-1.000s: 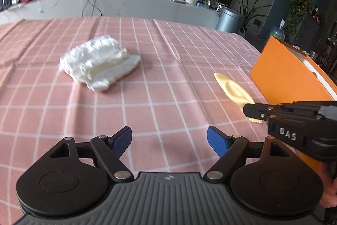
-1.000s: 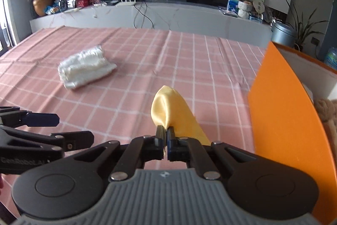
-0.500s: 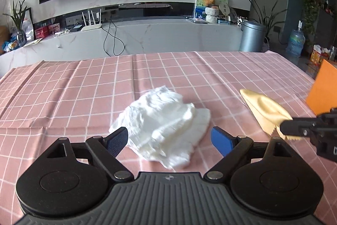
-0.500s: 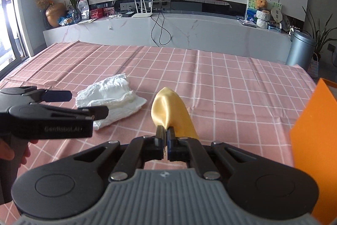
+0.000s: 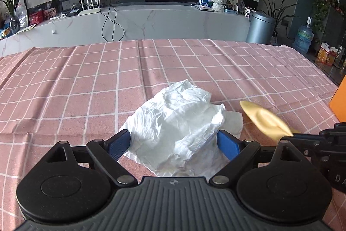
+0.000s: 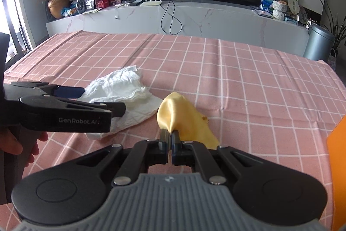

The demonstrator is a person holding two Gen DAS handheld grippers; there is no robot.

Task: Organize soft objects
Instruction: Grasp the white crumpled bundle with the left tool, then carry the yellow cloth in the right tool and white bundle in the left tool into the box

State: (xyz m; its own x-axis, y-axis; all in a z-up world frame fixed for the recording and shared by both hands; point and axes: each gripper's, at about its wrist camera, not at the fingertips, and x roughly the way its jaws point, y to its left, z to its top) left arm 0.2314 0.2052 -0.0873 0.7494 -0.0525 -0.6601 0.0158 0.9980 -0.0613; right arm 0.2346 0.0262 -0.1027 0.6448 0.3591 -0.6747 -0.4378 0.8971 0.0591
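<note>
A crumpled white cloth (image 5: 181,120) lies on the pink checked tablecloth (image 5: 86,83). My left gripper (image 5: 174,144) is open, its blue fingertips (image 5: 119,144) on either side of the cloth's near part. It also shows in the right wrist view (image 6: 86,99), beside the white cloth (image 6: 121,90). My right gripper (image 6: 169,138) is shut on a yellow cloth (image 6: 179,114) and holds it just right of the white one. The yellow cloth (image 5: 263,118) shows at the right of the left wrist view.
An orange box (image 6: 338,166) stands at the right edge of the table; a corner of it (image 5: 339,101) shows in the left wrist view. Beyond the table's far edge runs a long grey marble counter (image 5: 151,21) with a metal bin (image 5: 261,27).
My left gripper has moved forward onto the white cloth, which now sits between its open fingers. My right gripper, still holding the yellow cloth, has moved left, away from the orange box.
</note>
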